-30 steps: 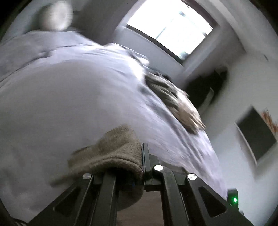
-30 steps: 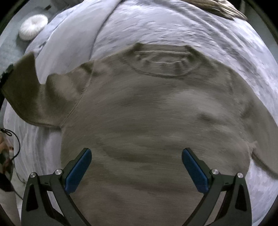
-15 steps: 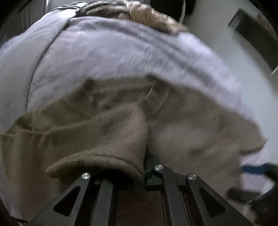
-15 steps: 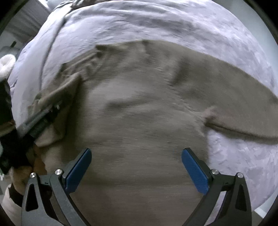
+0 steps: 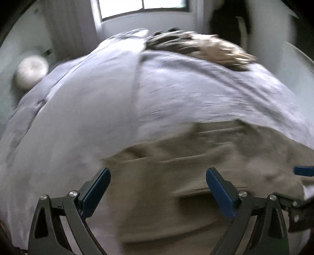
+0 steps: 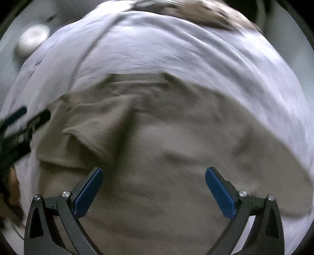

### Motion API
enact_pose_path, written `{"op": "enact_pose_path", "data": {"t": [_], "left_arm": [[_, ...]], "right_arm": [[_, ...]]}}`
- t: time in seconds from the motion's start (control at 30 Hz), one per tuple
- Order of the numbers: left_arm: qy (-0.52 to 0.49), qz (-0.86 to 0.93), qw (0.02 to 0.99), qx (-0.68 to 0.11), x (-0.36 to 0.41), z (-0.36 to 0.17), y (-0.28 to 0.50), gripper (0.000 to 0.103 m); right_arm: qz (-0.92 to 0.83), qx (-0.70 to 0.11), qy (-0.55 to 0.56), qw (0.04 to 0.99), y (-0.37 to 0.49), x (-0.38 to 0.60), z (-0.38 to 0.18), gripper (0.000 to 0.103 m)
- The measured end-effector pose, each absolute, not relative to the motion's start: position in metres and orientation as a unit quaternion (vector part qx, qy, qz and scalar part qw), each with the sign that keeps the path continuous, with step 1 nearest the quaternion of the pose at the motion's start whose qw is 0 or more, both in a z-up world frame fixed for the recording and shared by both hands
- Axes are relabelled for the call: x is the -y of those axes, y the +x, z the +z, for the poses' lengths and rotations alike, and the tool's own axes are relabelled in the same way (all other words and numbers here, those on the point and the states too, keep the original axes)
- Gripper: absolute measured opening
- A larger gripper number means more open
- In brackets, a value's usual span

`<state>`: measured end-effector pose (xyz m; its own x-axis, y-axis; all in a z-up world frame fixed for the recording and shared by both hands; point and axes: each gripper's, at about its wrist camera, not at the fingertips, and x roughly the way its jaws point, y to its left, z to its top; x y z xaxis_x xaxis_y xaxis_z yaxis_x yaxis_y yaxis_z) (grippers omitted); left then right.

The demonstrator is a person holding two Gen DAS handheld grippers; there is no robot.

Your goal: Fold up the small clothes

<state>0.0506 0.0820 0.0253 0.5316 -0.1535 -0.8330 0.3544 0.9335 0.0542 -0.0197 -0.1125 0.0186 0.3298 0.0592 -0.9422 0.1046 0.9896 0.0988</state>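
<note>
A taupe knit sweater lies spread on the bed, neckline toward the far side. Its left sleeve lies folded inward over the body. My left gripper hovers over the sweater's left edge. Its jaws are opening wide, with the knit below them and nothing pressed between the blue pads. My right gripper stands open above the middle of the sweater, holding nothing. The left gripper shows blurred at the left of the right wrist view. A blue pad of the right gripper shows at the right edge of the left wrist view.
A lavender bed cover lies under the sweater. A heap of brown patterned clothes sits at the bed's far edge. A round white cushion lies on the floor to the left. A window is in the far wall.
My left gripper was shut on the sleeve cuff, carried it across onto the sweater's body, and has now let it go, its jaws wide apart. The right gripper stayed open over the sweater.
</note>
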Motion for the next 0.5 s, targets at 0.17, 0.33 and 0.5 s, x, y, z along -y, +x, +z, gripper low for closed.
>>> {"op": "enact_pose_path", "data": {"t": [0.17,0.33,0.5], "left_arm": [[0.118,-0.045,0.845,-0.520,-0.138,-0.017,0.088,0.098],[0.131,-0.022,0.829,-0.543,-0.149,-0.051,0.093,0.098],[0.119,-0.021,0.829,-0.546,-0.151,-0.059,0.095,0.098]], "right_arm": [[0.010,-0.550,-0.121,0.826,0.013,0.037,0.004,0.103],[-0.038,-0.546,-0.158,0.822,0.036,0.040,-0.012,0.102],[-0.129,-0.543,0.130,0.820,0.017,0.154,-0.007,0.102]]}}
